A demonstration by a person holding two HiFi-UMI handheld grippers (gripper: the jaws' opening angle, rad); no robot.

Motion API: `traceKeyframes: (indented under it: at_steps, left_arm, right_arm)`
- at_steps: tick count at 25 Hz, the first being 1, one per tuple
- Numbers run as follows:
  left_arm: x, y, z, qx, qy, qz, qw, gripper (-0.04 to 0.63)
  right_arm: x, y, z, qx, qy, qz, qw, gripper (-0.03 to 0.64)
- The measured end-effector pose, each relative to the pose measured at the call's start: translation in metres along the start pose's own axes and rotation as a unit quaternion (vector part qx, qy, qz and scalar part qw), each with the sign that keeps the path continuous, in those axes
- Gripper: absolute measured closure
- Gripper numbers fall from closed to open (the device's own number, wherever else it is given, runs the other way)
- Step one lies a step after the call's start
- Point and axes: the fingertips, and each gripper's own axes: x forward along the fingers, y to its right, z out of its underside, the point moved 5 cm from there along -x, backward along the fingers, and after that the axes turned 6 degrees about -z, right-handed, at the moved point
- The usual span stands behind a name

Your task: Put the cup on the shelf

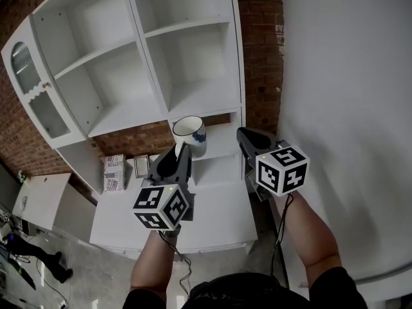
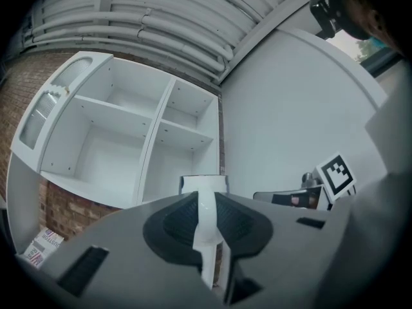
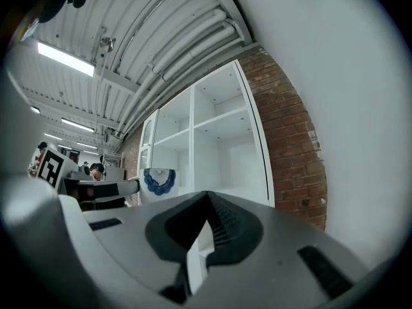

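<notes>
A white cup (image 1: 188, 134) with a blue pattern is held up in front of the white shelf unit (image 1: 193, 102), mouth tilted towards me. My left gripper (image 1: 182, 148) is shut on its wall. In the left gripper view the cup (image 2: 203, 184) shows as a white strip pinched between the jaws of the left gripper (image 2: 205, 205). To the right of the cup, my right gripper (image 1: 243, 134) is shut with nothing in it and points at the shelf. In the right gripper view, that gripper (image 3: 206, 198) has its tips together, and the cup (image 3: 158, 179) shows at the left.
The shelf unit has several open compartments and a glazed door (image 1: 29, 82) on its left. Below is a white counter (image 1: 219, 214) with a printed box (image 1: 114, 172) on it. A brick wall (image 1: 257, 44) is behind and a white wall (image 1: 347, 108) is close on the right.
</notes>
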Motion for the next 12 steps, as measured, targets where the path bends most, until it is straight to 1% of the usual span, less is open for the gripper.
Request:
traceKeyframes:
  at_steps: [6,12]
  left_arm:
    - [0.019,0.013,0.001,-0.001,0.010,-0.015,0.9998,0.532]
    - [0.033,0.020,0.003,0.003,0.013,-0.021,0.9997,0.532]
  right_arm:
    - [-0.006,0.022,0.000,-0.004,-0.002,-0.009,1.000,0.617]
    - [-0.004,0.035,0.000,0.000,0.001,-0.016,1.000,0.617]
